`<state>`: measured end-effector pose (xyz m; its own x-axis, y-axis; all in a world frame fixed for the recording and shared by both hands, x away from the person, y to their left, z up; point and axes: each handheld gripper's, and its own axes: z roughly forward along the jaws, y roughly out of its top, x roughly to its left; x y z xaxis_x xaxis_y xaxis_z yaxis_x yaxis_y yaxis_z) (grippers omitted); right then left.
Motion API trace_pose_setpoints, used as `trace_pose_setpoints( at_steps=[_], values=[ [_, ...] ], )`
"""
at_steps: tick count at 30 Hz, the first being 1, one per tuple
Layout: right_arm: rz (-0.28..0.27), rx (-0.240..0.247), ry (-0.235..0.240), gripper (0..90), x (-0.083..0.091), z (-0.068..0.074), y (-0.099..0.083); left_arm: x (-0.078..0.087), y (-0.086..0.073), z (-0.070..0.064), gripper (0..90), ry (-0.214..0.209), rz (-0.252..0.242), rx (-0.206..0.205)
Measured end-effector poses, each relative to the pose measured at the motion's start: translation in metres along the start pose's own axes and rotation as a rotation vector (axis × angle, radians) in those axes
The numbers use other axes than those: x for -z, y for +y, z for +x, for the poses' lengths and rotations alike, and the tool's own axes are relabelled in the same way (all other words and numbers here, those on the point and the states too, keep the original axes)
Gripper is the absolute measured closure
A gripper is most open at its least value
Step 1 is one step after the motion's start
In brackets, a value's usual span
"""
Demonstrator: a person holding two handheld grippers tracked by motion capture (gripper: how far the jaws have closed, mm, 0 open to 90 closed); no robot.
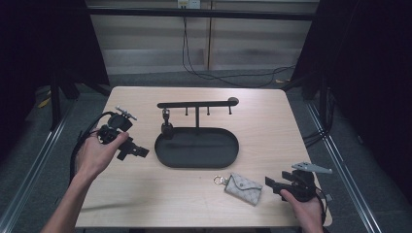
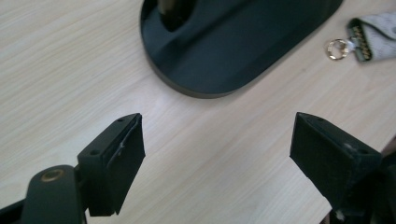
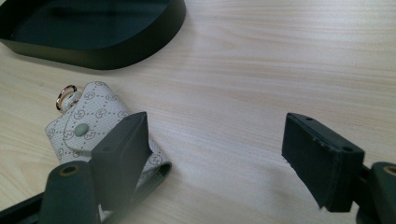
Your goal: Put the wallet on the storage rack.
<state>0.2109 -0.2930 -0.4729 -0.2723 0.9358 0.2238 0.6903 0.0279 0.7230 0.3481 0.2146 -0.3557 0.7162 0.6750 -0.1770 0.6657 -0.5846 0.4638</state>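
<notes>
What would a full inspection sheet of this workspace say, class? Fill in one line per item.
Surface: pale wooden table, bare apart from the things below.
Job's things: patterned key pouch with a gold ring, lying flat near the right claw; black oval tray with a hook stand, one small item hanging on it.
Clutter: nothing seen.
Grippers: left claw open, empty, beside the tray; right claw open, beside the pouch.
Cables: black cables on the floor behind.
Surroundings: dark curtains, pale back wall.
</notes>
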Motion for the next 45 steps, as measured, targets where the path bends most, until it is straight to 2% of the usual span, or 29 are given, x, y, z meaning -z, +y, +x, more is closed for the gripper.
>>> trace_pose_setpoints(
  at_steps=[2,3,6,8,9,10,11,13,15,18,19,20,21,22,24,26,28,30,31,35,36,37,38,40,42,45],
  values=[
    [0.0,-0.002,0.0,23.1,0.0,0.0,0.0,-0.001,-0.009,-0.004,17.7,-0.015,-0.038,-0.006],
    [-0.003,0.0,0.0,23.1,0.001,0.0,-0.001,-0.003,-0.014,-0.005,17.9,-0.011,-0.042,0.003],
    [-0.01,-0.002,0.001,23.1,0.002,0.0,-0.001,-0.005,-0.031,-0.009,18.3,0.014,-0.048,-0.012],
    [-0.006,-0.002,0.0,23.1,0.002,0.0,-0.001,-0.007,-0.04,-0.009,21.7,0.002,-0.03,-0.054],
    [-0.006,0.002,0.001,23.1,0.001,0.001,0.0,-0.008,-0.043,-0.009,22.7,0.001,-0.031,-0.063],
    [-0.001,0.003,-0.002,23.1,0.0,0.001,0.0,-0.008,-0.047,-0.008,21.4,0.0,-0.043,-0.055],
    [-0.001,0.003,-0.002,23.1,0.0,0.001,0.0,-0.008,-0.05,-0.008,21.4,0.004,-0.051,-0.068],
    [0.0,-0.001,-0.005,23.2,0.0,0.0,0.0,-0.008,-0.057,-0.009,21.5,0.01,-0.073,-0.049],
    [-0.004,-0.002,-0.007,23.2,0.001,0.0,0.0,-0.01,-0.067,-0.011,21.5,0.002,-0.121,-0.041],
    [-0.001,-0.001,-0.001,23.2,0.001,0.0,0.001,-0.014,-0.081,-0.013,21.4,-0.008,-0.158,-0.032],
    [0.0,-0.002,0.0,23.2,0.001,0.0,0.001,-0.016,-0.09,-0.015,21.5,-0.012,-0.194,-0.021],
    [-0.001,-0.001,-0.002,23.2,0.001,0.0,0.001,-0.016,-0.09,-0.015,21.5,-0.012,-0.194,-0.021],
    [-0.001,-0.001,-0.002,23.2,0.001,0.0,0.001,-0.018,-0.094,-0.016,21.5,0.0,-0.205,-0.014],
    [-0.003,0.003,-0.004,23.2,0.002,0.0,0.001,-0.02,-0.098,-0.016,21.4,0.003,-0.196,0.002],
    [-0.003,0.001,-0.005,23.3,0.002,0.0,0.001,-0.024,-0.105,-0.019,21.4,0.037,-0.206,0.002],
    [0.001,0.0,0.004,23.3,0.002,0.0,0.002,-0.027,-0.111,-0.021,21.4,0.039,-0.214,0.014],
    [0.002,-0.001,0.006,23.3,0.002,0.001,0.002,-0.03,-0.118,-0.024,21.5,0.045,-0.242,0.026],
    [0.01,0.001,0.017,23.0,0.003,0.001,0.003,-0.03,-0.124,-0.028,21.4,0.071,-0.272,0.038],
    [0.012,0.008,0.041,21.4,0.004,0.003,0.004,-0.03,-0.127,-0.03,21.5,0.067,-0.27,0.044],
    [0.027,0.025,0.067,17.9,0.004,0.007,0.005,-0.032,-0.143,-0.039,21.4,0.047,-0.274,0.032],
    [0.045,0.043,0.074,17.6,0.003,0.011,0.006,-0.034,-0.146,-0.041,21.2,0.042,-0.285,0.032],
    [0.053,0.052,0.077,17.6,0.002,0.013,0.007,-0.038,-0.15,-0.043,19.7,0.017,-0.307,0.037],
    [0.053,0.052,0.077,17.6,0.002,0.013,0.007,-0.038,-0.15,-0.043,17.8,0.017,-0.307,0.037],
    [0.067,0.084,0.093,17.2,0.0,0.019,0.011,-0.042,-0.153,-0.045,17.4,0.002,-0.326,0.053],
    [0.073,0.086,0.105,17.0,0.0,0.022,0.013,-0.047,-0.155,-0.047,17.9,0.024,-0.346,0.066],
    [0.095,0.126,0.113,16.2,-0.004,0.029,0.02,-0.052,-0.155,-0.048,19.4,0.002,-0.352,0.064]
  ],
)
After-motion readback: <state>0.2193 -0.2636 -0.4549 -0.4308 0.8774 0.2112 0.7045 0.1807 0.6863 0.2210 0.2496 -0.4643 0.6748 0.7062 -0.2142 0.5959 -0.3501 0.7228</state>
